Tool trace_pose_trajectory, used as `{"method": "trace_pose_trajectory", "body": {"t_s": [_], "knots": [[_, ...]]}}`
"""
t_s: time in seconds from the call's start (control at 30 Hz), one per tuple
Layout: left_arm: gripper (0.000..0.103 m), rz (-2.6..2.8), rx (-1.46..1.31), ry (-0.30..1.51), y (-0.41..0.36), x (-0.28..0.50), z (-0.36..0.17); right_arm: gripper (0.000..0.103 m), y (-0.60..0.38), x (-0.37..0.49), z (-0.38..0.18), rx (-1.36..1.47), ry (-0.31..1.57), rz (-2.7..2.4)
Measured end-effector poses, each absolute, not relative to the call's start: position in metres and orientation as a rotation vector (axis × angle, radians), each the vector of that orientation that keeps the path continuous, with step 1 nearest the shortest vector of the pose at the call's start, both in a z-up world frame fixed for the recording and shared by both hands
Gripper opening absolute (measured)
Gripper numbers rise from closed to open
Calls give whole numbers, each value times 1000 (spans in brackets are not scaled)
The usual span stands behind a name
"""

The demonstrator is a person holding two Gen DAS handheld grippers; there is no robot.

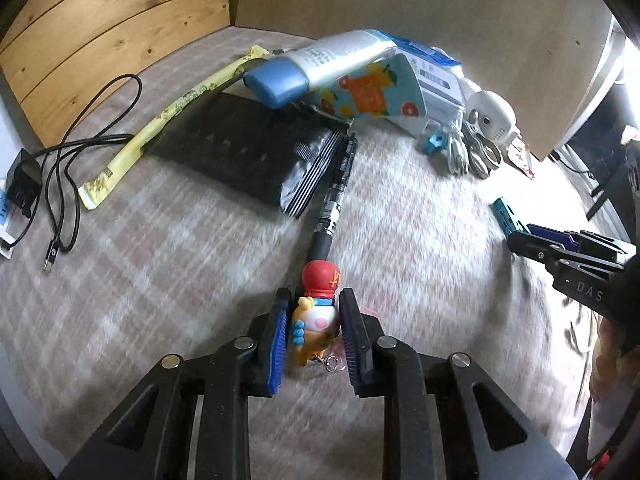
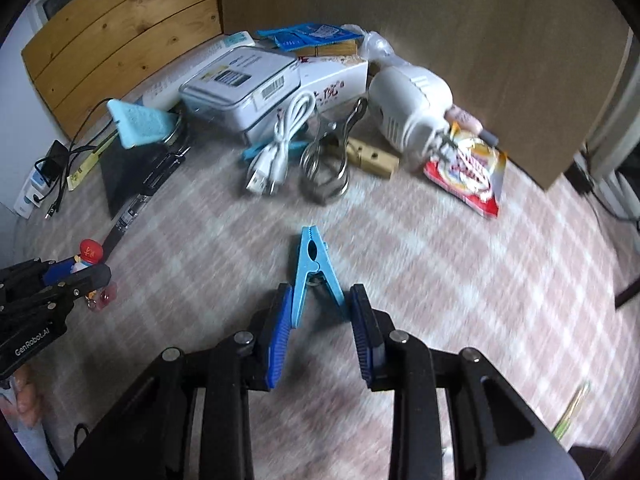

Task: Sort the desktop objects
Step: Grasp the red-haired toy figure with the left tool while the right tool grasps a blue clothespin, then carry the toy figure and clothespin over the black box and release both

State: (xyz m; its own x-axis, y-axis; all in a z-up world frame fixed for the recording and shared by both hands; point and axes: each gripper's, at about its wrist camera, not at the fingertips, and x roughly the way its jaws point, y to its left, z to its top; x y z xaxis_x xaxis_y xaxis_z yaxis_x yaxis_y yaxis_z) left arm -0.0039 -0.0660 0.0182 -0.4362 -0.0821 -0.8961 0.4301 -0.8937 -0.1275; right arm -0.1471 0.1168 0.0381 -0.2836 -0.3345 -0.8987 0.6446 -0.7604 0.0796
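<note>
The left gripper (image 1: 314, 320) is clamped on a small toy figure (image 1: 316, 312) with a red cap, held between its blue pads; a black pen (image 1: 334, 200) lies just ahead of it; the right gripper (image 2: 320, 312) is clamped on the handles of a blue clothes peg (image 2: 314, 276), whose tip points away from it over the checked cloth (image 2: 440, 280).

Counter (image 1: 400, 208): covered in pale pink-and-grey plaid cloth. Lying on it: black pen (image 1: 334, 196) just ahead of the left tongs (image 1: 314, 308); black pouch (image 1: 248, 152) ahead and left; yellow sachet strip (image 1: 160, 120) and black cable (image 1: 64, 184) farther left. Ahead of the right tongs (image 2: 320, 304): white cable (image 2: 280, 144), metal clip (image 2: 332, 152), wooden block (image 2: 372, 156), red snack packet (image 2: 468, 172) (slightly right).
</note>
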Motion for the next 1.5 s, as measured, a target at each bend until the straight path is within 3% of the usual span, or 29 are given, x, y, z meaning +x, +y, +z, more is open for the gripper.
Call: {"method": "trace_pose_trajectory", "body": {"t_s": [0.63, 0.97, 1.5], "knots": [[22, -2418, 1455, 537, -66, 31, 24, 28, 145, -126, 49, 1385, 359, -2124], [22, -2520, 1444, 545, -53, 48, 65, 28, 176, -81, 85, 1362, 235, -2227], [22, -2881, 1621, 355, 96, -16, 107, 28, 308, -52, 126, 1354, -73, -2594]]}}
